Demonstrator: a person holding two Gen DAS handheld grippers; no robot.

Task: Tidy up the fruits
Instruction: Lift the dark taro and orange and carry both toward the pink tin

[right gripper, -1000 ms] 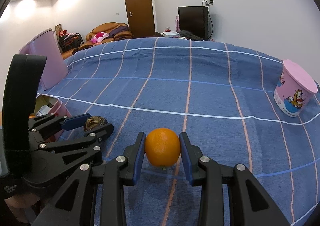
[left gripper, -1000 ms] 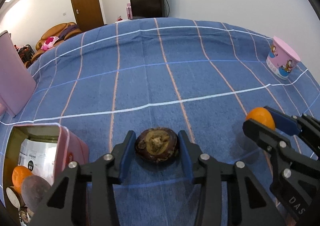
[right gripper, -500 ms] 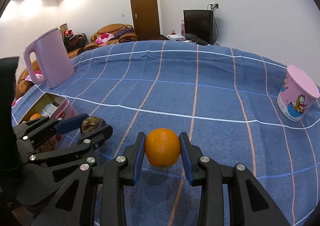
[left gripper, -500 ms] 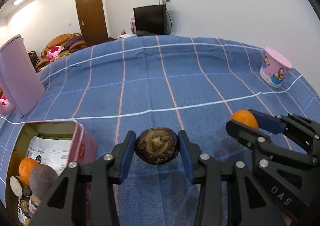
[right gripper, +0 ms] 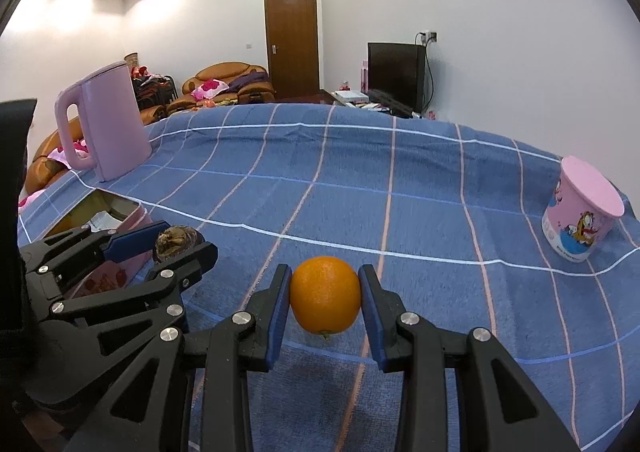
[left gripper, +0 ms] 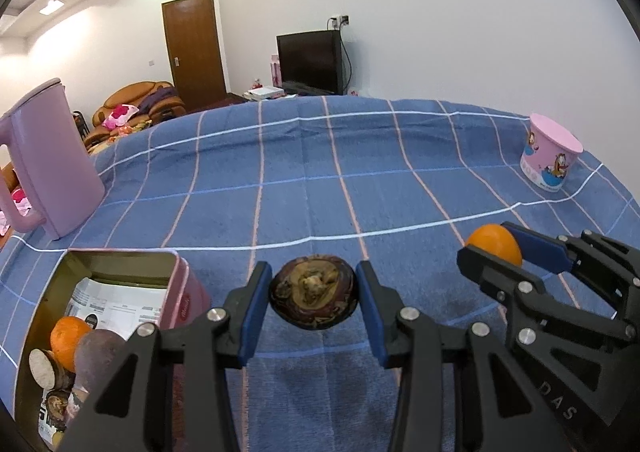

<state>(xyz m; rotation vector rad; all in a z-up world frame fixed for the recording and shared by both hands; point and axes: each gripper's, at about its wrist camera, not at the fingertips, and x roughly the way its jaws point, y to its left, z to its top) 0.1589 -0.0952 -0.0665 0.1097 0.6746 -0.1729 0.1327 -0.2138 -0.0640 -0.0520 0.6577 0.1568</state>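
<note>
My left gripper [left gripper: 313, 302] is shut on a dark purple mangosteen [left gripper: 313, 297] and holds it above the blue checked cloth, just right of the open pink tin box [left gripper: 182, 294]. The box holds an orange [left gripper: 68, 336] and several dark fruits [left gripper: 98, 358]. My right gripper [right gripper: 325, 302] is shut on an orange [right gripper: 325, 300], lifted off the cloth. In the left wrist view that gripper [left gripper: 496, 248] and its orange [left gripper: 494, 242] show at the right. In the right wrist view the left gripper [right gripper: 176, 242] with the mangosteen [right gripper: 176, 238] is over the box's near wall [right gripper: 120, 272].
A pink kettle [left gripper: 52, 160] stands behind the box at the far left, also in the right wrist view [right gripper: 108, 124]. A pink cartoon cup [left gripper: 550, 158] stands at the far right [right gripper: 582, 212]. The blue checked cloth [left gripper: 320, 180] covers the table.
Both grippers have risen with their fruit, so the views tilt up and the kettle and more of the room show. The left gripper has drifted closer to the box.
</note>
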